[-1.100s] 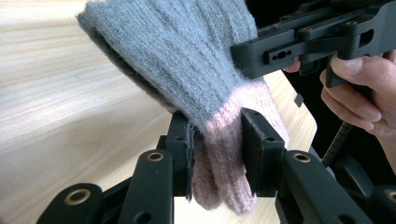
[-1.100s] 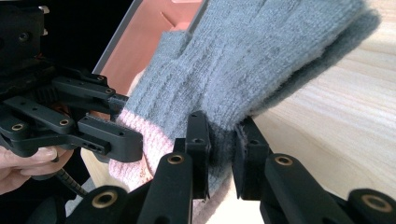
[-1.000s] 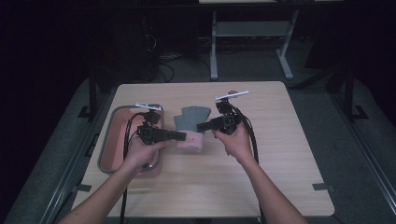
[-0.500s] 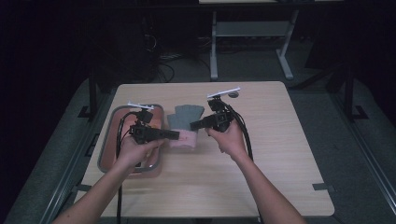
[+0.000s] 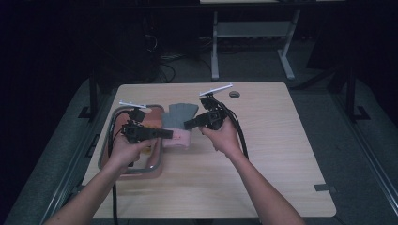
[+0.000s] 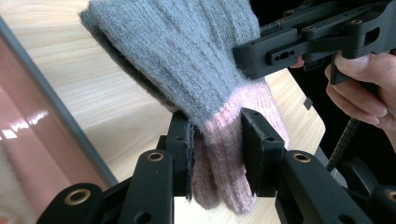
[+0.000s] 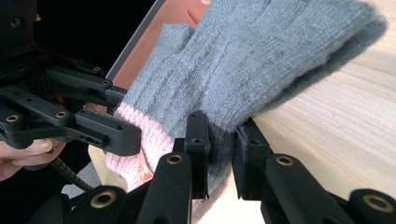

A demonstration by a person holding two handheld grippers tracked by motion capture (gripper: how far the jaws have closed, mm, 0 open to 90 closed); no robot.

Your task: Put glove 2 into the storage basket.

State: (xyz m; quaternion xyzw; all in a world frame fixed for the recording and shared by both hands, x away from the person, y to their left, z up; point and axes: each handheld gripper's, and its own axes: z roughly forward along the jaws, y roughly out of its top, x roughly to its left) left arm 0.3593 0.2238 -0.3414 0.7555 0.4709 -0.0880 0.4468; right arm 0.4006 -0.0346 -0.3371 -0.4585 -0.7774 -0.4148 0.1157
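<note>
Glove (image 5: 177,123), grey with a pink cuff, sits on the table (image 5: 263,154), the tray (image 5: 155,165) at its 9 o'clock. Left gripper (image 6: 217,140) pinches the cuff and right gripper (image 7: 220,140) pinches grey knit; both hide part of it.

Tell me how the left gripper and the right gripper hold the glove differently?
The left gripper pinches the pink cuff of the glove, while the right gripper pinches its grey part. In the high view, the left gripper reaches from over the metal tray, and the right gripper comes from over the bare table. Both have their fingers closed on the same knitted glove.
</note>
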